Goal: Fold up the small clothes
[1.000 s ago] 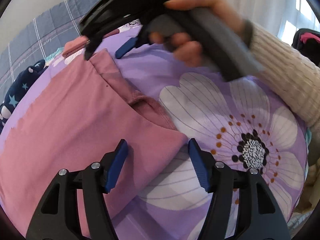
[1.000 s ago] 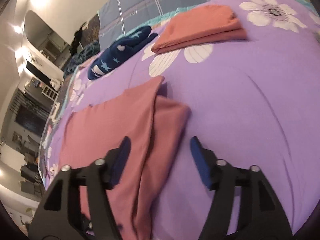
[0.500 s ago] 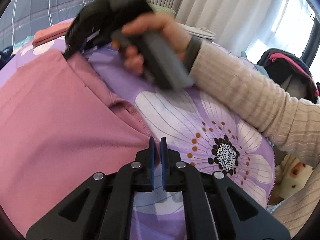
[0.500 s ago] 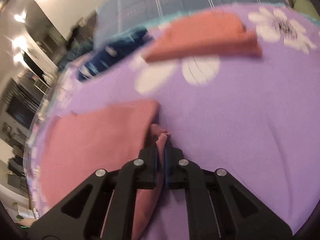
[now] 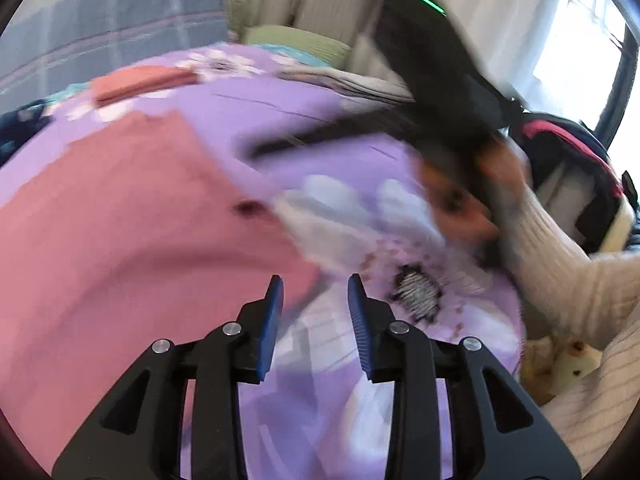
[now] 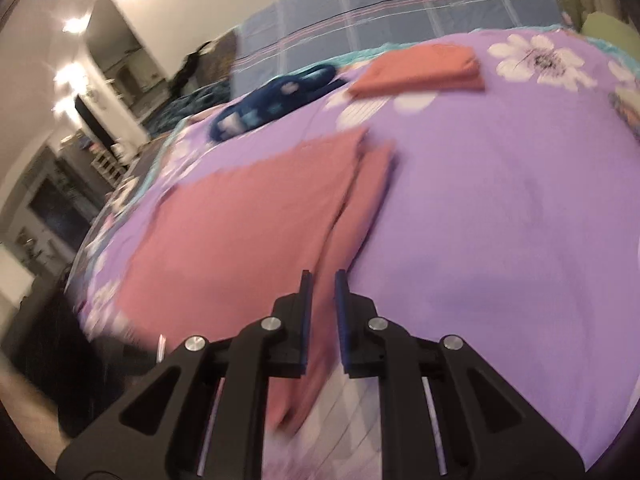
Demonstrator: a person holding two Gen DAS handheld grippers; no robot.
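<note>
The left hand-held gripper (image 5: 315,312) hangs over the near edge of a bed with its blue pads apart. Its jaws have just been opening, and nothing is pinched between them; the corner of a pink garment (image 5: 132,232) lies on the bedspread just under the left pad. That garment is spread flat across the left half of the view, on a purple bedspread (image 5: 304,128) printed with large white flowers.

The right hand-held gripper (image 6: 321,312) has also just been parting its jaws, though only to a narrow gap. A long folded-over strip of the same pink garment (image 6: 248,224) runs between the pads, and the blur leaves it unclear whether they press on the cloth. In the left wrist view this gripper appears as a dark blurred shape (image 5: 440,92), held by the person's right hand (image 5: 468,204) in a cream ribbed sleeve (image 5: 576,280).

Farther up the bed lies a folded orange garment (image 6: 424,68), and to its left, apart from it, a crumpled dark blue garment with pale stars (image 6: 272,104). Behind both lies a blue plaid quilt (image 6: 400,8). A dark bag with pink trim (image 5: 576,160) sits beside the bed, near pale curtains (image 5: 320,0).
</note>
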